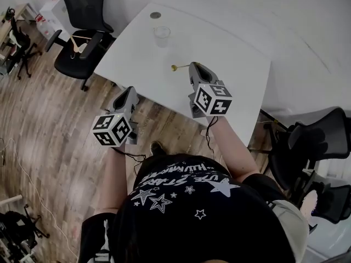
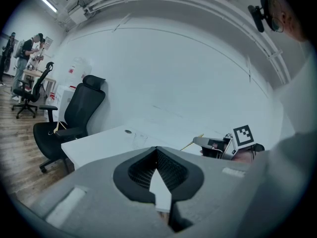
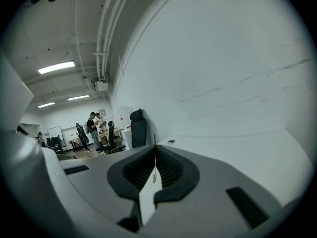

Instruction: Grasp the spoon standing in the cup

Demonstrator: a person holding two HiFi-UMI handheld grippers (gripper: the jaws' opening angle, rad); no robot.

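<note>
My right gripper [image 1: 193, 66] is over the middle of the white table [image 1: 230, 53], shut on a thin golden spoon [image 1: 178, 67] that sticks out to the left of its tips. In the right gripper view the spoon [image 3: 154, 165] stands pinched between the closed jaws. The clear cup [image 1: 162, 36] stands empty farther back on the table, apart from the spoon. My left gripper [image 1: 131, 89] hangs shut and empty off the table's near left edge, above the wooden floor. From the left gripper view, the right gripper [image 2: 205, 142] with the spoon [image 2: 190, 143] shows beyond the table edge.
A small round disc [image 1: 156, 15] lies near the table's far edge behind the cup. A black office chair [image 1: 82, 43] stands at the table's left and another chair [image 1: 312, 147] at its right. People stand far off [image 3: 91, 128] in the room.
</note>
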